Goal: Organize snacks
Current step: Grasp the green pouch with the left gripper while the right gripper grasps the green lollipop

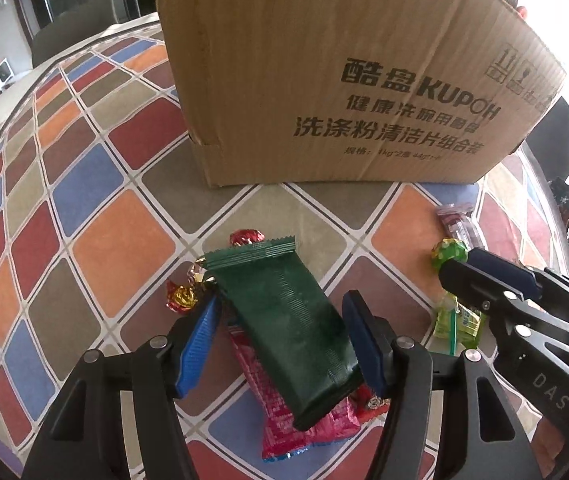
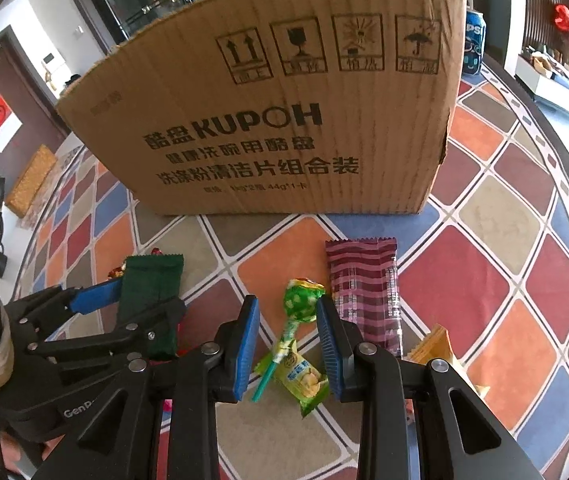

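Left gripper [image 1: 284, 340] stands open around the green packet [image 1: 296, 336]; light, soft, slippery, so grip mid-body; right gripper [image 2: 286, 344] open, narrow, around the lollipop [image 2: 302, 300].

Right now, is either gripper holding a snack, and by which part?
Neither. The left gripper straddles the green packet, jaws apart from it. The right gripper straddles the green lollipop, not pressing it.

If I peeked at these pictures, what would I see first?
A big brown cardboard box with dark printed letters stands at the back of a table cloth of colourful diamonds. In front of it, the left tongs straddle a dark green snack packet, and the right tongs straddle a green lollipop.
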Action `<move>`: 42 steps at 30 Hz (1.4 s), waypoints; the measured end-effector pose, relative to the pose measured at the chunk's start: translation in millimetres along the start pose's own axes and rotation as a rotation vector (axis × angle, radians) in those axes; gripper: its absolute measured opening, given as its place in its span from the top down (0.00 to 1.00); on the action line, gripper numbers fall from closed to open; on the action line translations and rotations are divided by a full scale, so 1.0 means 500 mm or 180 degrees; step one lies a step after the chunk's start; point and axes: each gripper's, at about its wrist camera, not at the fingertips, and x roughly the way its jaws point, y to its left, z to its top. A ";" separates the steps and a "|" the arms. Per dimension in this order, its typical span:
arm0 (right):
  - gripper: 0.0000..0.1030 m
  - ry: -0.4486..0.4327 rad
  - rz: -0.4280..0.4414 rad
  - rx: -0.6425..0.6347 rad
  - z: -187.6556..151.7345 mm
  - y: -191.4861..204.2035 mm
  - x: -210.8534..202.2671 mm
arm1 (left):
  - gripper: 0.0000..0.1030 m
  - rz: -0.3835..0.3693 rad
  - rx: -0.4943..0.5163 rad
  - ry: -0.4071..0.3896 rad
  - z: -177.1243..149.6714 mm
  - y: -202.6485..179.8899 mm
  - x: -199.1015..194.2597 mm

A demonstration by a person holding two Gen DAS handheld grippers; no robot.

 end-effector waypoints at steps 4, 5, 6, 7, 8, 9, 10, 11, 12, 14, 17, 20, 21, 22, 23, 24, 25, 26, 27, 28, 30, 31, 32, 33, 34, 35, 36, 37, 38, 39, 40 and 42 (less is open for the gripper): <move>0.70 0.0055 -0.0003 0.0011 0.000 -0.003 0.014 | 0.46 -0.0086 -0.0025 -0.0002 -0.001 0.006 0.005; 0.70 0.0062 -0.0007 0.0006 -0.001 -0.002 0.016 | 0.52 -0.0122 -0.0039 0.0004 -0.003 0.007 0.005; 0.70 0.0066 -0.0016 -0.0003 -0.001 -0.001 0.019 | 0.57 -0.0157 -0.0061 0.0015 -0.003 0.010 0.006; 0.70 0.0072 -0.0022 -0.0008 -0.001 -0.001 0.021 | 0.60 -0.0195 -0.0079 0.0022 -0.004 0.013 0.007; 0.70 0.0086 -0.0023 -0.0005 -0.001 0.000 0.025 | 0.65 -0.0237 -0.0086 0.0020 -0.006 0.015 0.007; 0.71 0.0096 -0.0017 -0.0002 -0.001 0.000 0.028 | 0.70 -0.0246 -0.0084 0.0016 -0.006 0.016 0.006; 0.74 0.0103 -0.0010 0.0000 -0.002 0.001 0.031 | 0.72 -0.0253 -0.0081 0.0016 -0.006 0.017 0.005; 0.76 0.0112 -0.0011 0.0001 -0.002 0.002 0.033 | 0.75 -0.0279 -0.0079 0.0015 -0.008 0.018 0.005; 0.76 0.0110 -0.0004 -0.0004 -0.002 0.004 0.034 | 0.76 -0.0296 -0.0086 0.0011 -0.008 0.019 0.005; 0.76 0.0098 -0.0006 -0.0011 -0.005 0.010 0.036 | 0.79 -0.0336 -0.0103 -0.0013 -0.010 0.021 0.002; 0.76 0.0075 0.0020 -0.0002 -0.007 0.016 0.031 | 0.81 -0.0404 -0.0129 -0.0049 -0.013 0.028 -0.009; 0.76 0.0045 0.0045 -0.0021 -0.008 0.021 0.020 | 0.82 -0.0475 -0.0155 -0.0125 -0.014 0.032 -0.027; 0.76 0.0037 0.0054 -0.0029 -0.009 0.025 0.019 | 0.83 -0.0500 -0.0156 -0.0150 -0.014 0.033 -0.031; 0.76 0.0026 0.0065 -0.0038 -0.009 0.024 0.014 | 0.84 -0.0526 -0.0154 -0.0180 -0.015 0.035 -0.038; 0.76 0.0013 0.0076 -0.0047 -0.009 0.027 0.011 | 0.85 -0.0541 -0.0154 -0.0204 -0.017 0.035 -0.044; 0.76 -0.0004 0.0091 -0.0060 -0.009 0.032 0.006 | 0.88 -0.0561 -0.0151 -0.0223 -0.018 0.036 -0.048; 0.76 -0.0013 0.0097 -0.0066 -0.008 0.037 0.006 | 0.88 -0.0577 -0.0136 -0.0245 -0.020 0.035 -0.053; 0.76 -0.0024 0.0109 -0.0073 -0.008 0.041 0.004 | 0.88 -0.0579 -0.0125 -0.0268 -0.020 0.035 -0.055; 0.76 -0.0037 0.0124 -0.0087 -0.008 0.046 0.001 | 0.88 -0.0579 -0.0108 -0.0287 -0.021 0.034 -0.058; 0.76 -0.0043 0.0129 -0.0092 -0.008 0.052 0.002 | 0.88 -0.0585 -0.0093 -0.0297 -0.023 0.033 -0.058; 0.76 -0.0057 0.0153 -0.0104 -0.008 0.060 -0.001 | 0.88 -0.0606 -0.0090 -0.0286 -0.025 0.031 -0.056; 0.76 -0.0060 0.0163 -0.0111 -0.010 0.060 -0.003 | 0.88 -0.0623 -0.0107 -0.0286 -0.028 0.032 -0.057; 0.76 -0.0060 0.0167 -0.0117 -0.010 0.064 -0.003 | 0.88 -0.0643 -0.0118 -0.0298 -0.030 0.032 -0.059; 0.76 -0.0057 0.0172 -0.0113 -0.012 0.066 -0.002 | 0.88 -0.0641 -0.0114 -0.0312 -0.030 0.030 -0.062; 0.76 -0.0055 0.0185 -0.0111 -0.013 0.069 -0.001 | 0.88 -0.0636 -0.0106 -0.0329 -0.030 0.030 -0.065; 0.76 -0.0059 0.0192 -0.0114 -0.016 0.072 -0.002 | 0.88 -0.0636 -0.0099 -0.0349 -0.029 0.028 -0.070; 0.76 -0.0065 0.0197 -0.0117 -0.016 0.072 -0.004 | 0.88 -0.0640 -0.0094 -0.0364 -0.028 0.028 -0.073; 0.76 -0.0077 0.0205 -0.0121 -0.016 0.074 -0.007 | 0.88 -0.0641 -0.0087 -0.0379 -0.027 0.028 -0.077; 0.76 -0.0086 0.0210 -0.0122 -0.017 0.073 -0.010 | 0.88 -0.0641 -0.0072 -0.0407 -0.026 0.026 -0.084; 0.76 -0.0105 0.0220 -0.0123 -0.016 0.076 -0.014 | 0.88 -0.0640 -0.0064 -0.0425 -0.025 0.025 -0.089; 0.76 -0.0121 0.0227 -0.0123 -0.016 0.076 -0.019 | 0.88 -0.0642 -0.0059 -0.0440 -0.023 0.025 -0.093; 0.76 -0.0149 0.0239 -0.0124 -0.012 0.070 -0.030 | 0.88 -0.0659 -0.0044 -0.0483 -0.021 0.022 -0.106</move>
